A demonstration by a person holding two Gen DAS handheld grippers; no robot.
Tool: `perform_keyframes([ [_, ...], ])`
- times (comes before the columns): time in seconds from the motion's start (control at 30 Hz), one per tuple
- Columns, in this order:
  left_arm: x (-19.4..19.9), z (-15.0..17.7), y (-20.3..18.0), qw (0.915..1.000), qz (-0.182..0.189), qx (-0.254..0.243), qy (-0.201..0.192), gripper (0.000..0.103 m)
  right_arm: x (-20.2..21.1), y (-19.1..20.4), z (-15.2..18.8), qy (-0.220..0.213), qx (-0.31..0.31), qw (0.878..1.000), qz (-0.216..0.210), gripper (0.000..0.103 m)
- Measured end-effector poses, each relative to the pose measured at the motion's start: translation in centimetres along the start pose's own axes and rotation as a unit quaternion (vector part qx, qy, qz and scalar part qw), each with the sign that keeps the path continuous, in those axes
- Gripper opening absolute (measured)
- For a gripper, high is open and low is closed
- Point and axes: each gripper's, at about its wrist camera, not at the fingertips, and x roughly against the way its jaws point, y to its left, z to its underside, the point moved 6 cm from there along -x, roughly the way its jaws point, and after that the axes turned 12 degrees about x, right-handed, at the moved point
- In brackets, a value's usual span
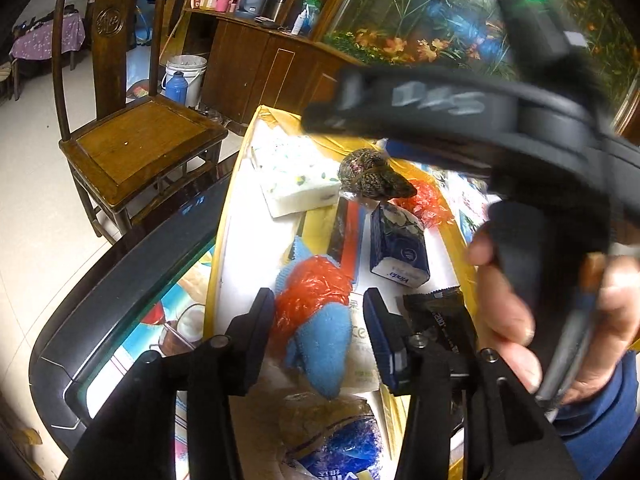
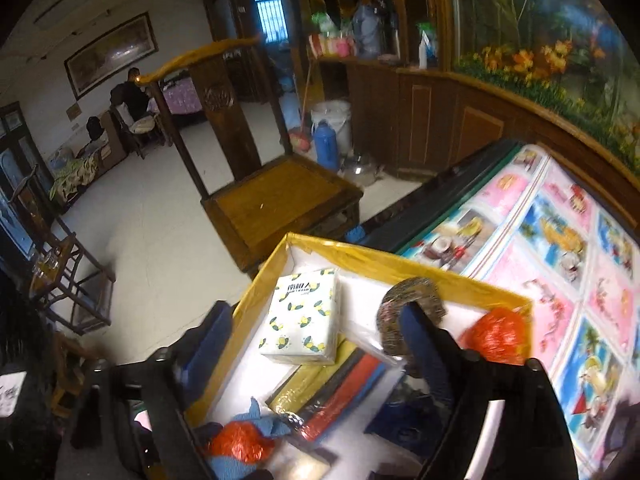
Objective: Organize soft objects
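A yellow-rimmed box [image 1: 240,184] [image 2: 360,250] holds the soft things. My left gripper [image 1: 318,294] is open, its fingers on either side of a blue cloth [image 1: 320,344] wrapped with an orange plastic bag [image 1: 316,288]; a gap shows at the right pad. My right gripper [image 2: 316,308] stands wide open above a white lemon-print tissue pack [image 2: 304,316] [image 1: 296,180], holding nothing. Further back lie a dark patterned fabric ring [image 2: 412,300] [image 1: 372,176] and a second orange bag [image 2: 496,332]. A blue tissue pack [image 1: 396,244] stands mid-box.
A hand [image 1: 508,312] holds the right tool's black body [image 1: 460,108] across the left wrist view. A striped flat pack [image 2: 340,384] and a black packet [image 1: 436,308] lie in the box. A wooden chair [image 2: 280,204] stands beside the picture-covered table [image 2: 560,260].
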Motion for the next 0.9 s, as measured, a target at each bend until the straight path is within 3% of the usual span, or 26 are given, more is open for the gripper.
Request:
perform_keyframes([
  [0.17,0.3,0.3,-0.5,1.0000,-0.001,-0.003,-0.008,0.050,6.3,-0.5,0.5,-0.079,-0.005,0.996,0.032,0.095],
  [0.23,0.7,0.4,-0.7,0.9999,0.002,-0.001,-0.013,0.050,9.9,-0.9,1.3,-0.146,-0.012,0.989,0.030,0.096],
  [0.3,1.2,0.4,-0.8,0.9997,0.003,-0.003,-0.023,0.050,13.7,-1.8,2.5,-0.213,-0.037,0.975,0.059,0.102],
  [0.37,1.7,0.5,-1.2,0.9994,-0.002,-0.007,-0.035,0.050,16.4,-2.4,3.7,-0.242,-0.056,0.965,0.084,0.102],
  [0.47,2.4,0.6,-1.7,0.9990,0.002,-0.008,-0.044,0.050,18.7,-3.7,5.5,-0.215,-0.065,0.968,0.114,0.102],
  [0.57,3.4,0.9,-2.9,0.9984,0.008,-0.019,-0.053,0.050,20.9,-5.6,8.1,-0.211,-0.075,0.962,0.158,0.102],
  [0.77,4.7,1.9,-5.6,0.9963,0.011,-0.049,-0.070,0.054,24.0,-10.7,15.8,-0.197,-0.146,0.962,0.122,0.102],
  [0.83,4.8,2.4,-6.7,0.9959,0.015,-0.059,-0.068,0.054,24.5,-12.1,18.7,-0.174,-0.148,0.968,0.100,0.102],
  [0.9,4.7,3.0,-7.8,0.9952,0.018,-0.070,-0.065,0.054,25.0,-13.6,21.3,-0.145,-0.140,0.973,0.114,0.102],
])
